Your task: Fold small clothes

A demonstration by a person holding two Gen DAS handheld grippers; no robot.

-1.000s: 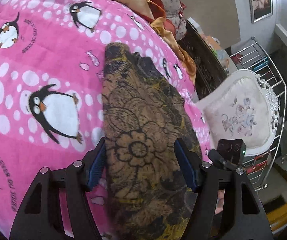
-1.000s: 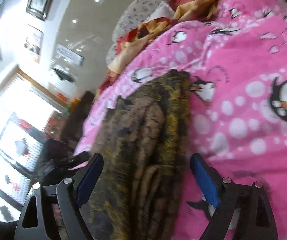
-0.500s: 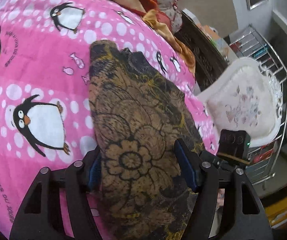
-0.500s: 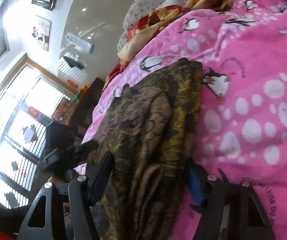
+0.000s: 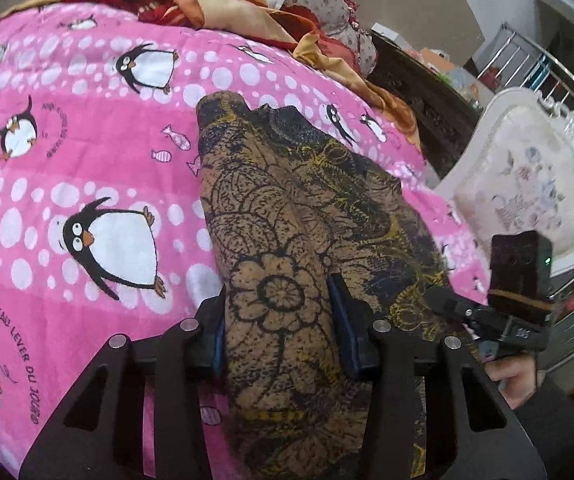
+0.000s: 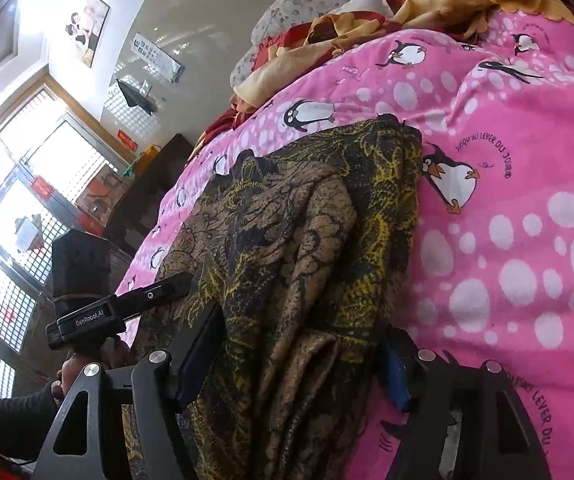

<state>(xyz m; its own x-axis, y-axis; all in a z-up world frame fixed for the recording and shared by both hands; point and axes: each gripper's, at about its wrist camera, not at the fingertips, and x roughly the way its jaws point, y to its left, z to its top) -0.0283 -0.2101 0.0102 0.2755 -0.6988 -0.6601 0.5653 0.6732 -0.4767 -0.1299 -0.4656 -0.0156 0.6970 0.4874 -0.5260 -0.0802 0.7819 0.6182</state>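
While the pink penguin blanket (image 5: 87,168) carries the long brown flowered cloth (image 5: 287,216), the left hand-held gripper (image 5: 277,316) is closing, its pads pinching the cloth's near end — farther right, the right hand-held gripper (image 6: 299,356) sits half spread, bunched cloth filling its jaws, pads touching it.

A pink fleece blanket (image 5: 87,168) is patterned with white dots and black-and-white penguins. A tan folded garment (image 5: 287,272) is printed with black flower outlines and yellow scrollwork.
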